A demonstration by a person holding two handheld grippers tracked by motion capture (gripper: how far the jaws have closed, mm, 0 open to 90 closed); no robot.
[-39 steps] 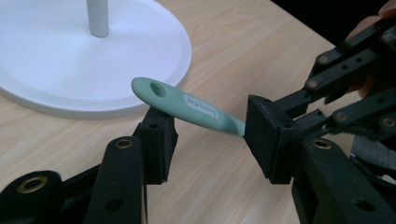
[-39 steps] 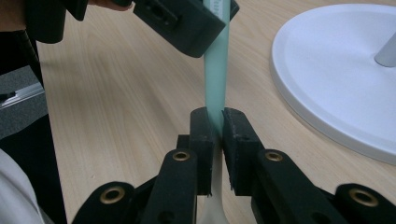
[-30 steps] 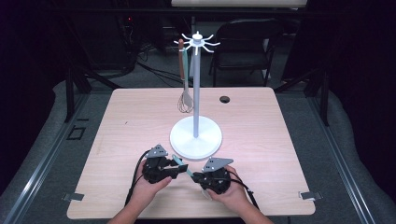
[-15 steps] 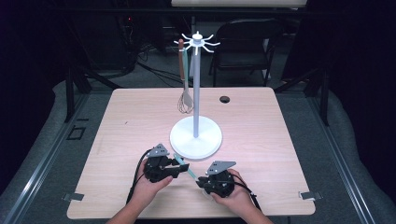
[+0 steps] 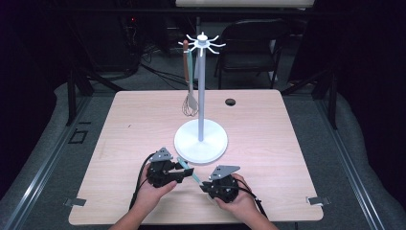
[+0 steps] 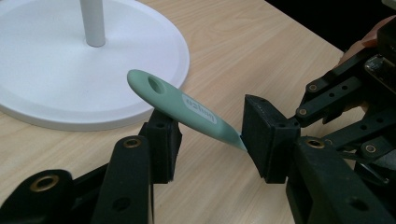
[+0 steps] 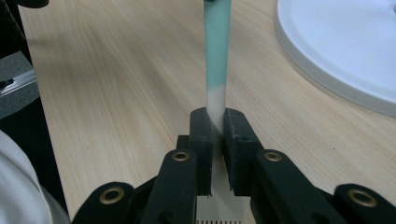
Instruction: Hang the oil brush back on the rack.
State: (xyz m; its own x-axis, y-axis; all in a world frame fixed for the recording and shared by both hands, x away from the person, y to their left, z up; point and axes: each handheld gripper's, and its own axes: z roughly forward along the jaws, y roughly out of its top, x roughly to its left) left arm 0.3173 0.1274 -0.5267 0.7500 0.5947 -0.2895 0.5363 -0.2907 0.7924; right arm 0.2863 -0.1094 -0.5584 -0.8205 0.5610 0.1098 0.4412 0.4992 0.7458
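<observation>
Green-handled utensil just off rim of white stand base, above surface. Right tool clenched on its pale neck. Left tool released, jaws just widened, astride handle. Step, likely: hand-over before hanging. Next: left regrip near handle hole.

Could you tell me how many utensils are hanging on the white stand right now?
2 that I can make out: a whisk with a brown handle and a green-handled utensil just beside it, both on the left hooks of the stand; they overlap, so another may be hidden.
</observation>
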